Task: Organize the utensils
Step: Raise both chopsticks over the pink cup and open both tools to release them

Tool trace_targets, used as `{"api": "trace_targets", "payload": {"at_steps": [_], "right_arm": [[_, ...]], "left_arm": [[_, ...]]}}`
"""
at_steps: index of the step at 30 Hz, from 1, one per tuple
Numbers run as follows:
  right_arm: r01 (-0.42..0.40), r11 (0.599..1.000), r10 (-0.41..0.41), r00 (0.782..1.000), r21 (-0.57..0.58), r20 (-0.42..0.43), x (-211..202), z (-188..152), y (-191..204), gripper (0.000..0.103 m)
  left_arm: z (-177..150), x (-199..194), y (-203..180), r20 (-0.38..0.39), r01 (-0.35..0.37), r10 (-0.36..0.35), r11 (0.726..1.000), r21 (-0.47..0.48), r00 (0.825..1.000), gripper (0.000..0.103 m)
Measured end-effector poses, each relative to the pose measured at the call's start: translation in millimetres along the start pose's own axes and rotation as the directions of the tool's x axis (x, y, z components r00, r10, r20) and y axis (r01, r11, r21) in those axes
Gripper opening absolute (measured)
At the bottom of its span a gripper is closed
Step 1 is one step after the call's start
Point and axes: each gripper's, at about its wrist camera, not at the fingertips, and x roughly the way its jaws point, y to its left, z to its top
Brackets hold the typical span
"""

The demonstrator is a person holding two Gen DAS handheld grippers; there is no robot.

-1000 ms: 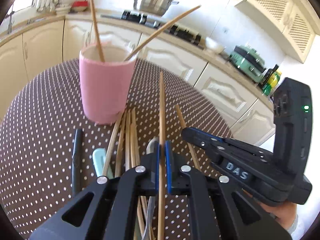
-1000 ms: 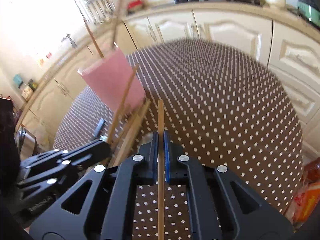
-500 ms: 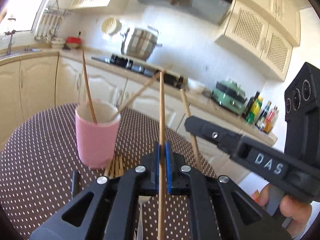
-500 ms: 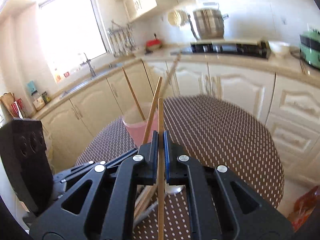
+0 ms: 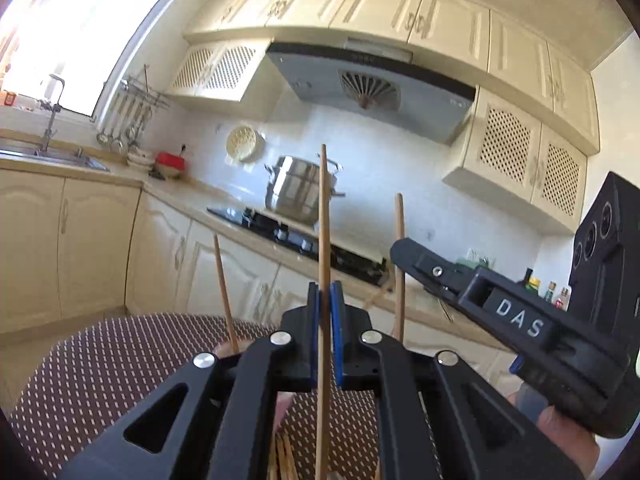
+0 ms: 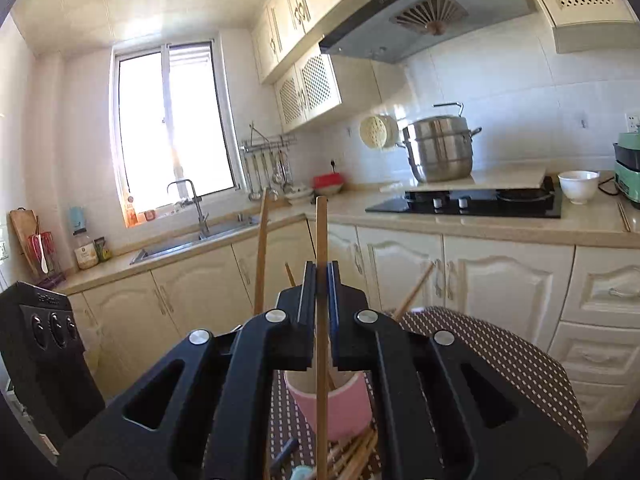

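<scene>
Chopstick [image 6: 321,240] upright between clamped fingers [image 6: 307,292]

Around me is a cream-cabinet kitchen: a bright window [image 6: 172,124] above the sink [image 6: 192,240], white tiled wall [image 6: 520,112], grey range hood [image 6: 432,12] over the black hob [image 6: 472,202].

chopstick [image 5: 323,240] upright, clamped in left gripper | second chopstick [image 6: 321,248] upright in right gripper | pink cup [image 6: 340,404] holds two chopsticks | loose chopsticks [image 6: 352,456] beside cup
</scene>
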Motion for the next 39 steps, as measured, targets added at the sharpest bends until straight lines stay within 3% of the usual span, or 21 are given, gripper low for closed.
{"api": "trace_targets", "payload": {"at_steps": [8, 12, 28, 39], "right_arm": [[-0.007, 1.000, 0.009, 0.995, -0.016, 0.104, 33.1, 15.6, 9.5, 0.006], [0.003, 1.000, -0.001, 0.988, -0.016, 0.155, 42.6, 16.7, 7.8, 0.006], [0.030, 0.999, -0.026, 0.970, -0.012, 0.242, 70.6, 11.3, -2.6, 0.006], [0.060, 0.998, -0.055, 0.985, -0.026, 0.162, 69.8, -11.2, -6.0, 0.006]], "left_arm": [[22.4, 23.9, 12.1, 0.134, -0.039, 0.036, 0.999, 0.017, 0.990, 0.006], [23.9, 43.6, 22.1, 0.139, -0.041, 0.041, 0.999, -0.006, 0.989, 0.006], [-6.4, 86.2, 53.6, 0.078, -0.114, 0.116, 0.993, -0.022, 0.990, 0.006], [-22.0, 75.4, 58.3, -0.010, -0.158, 0.157, 0.987, -0.017, 0.987, 0.006]]}}
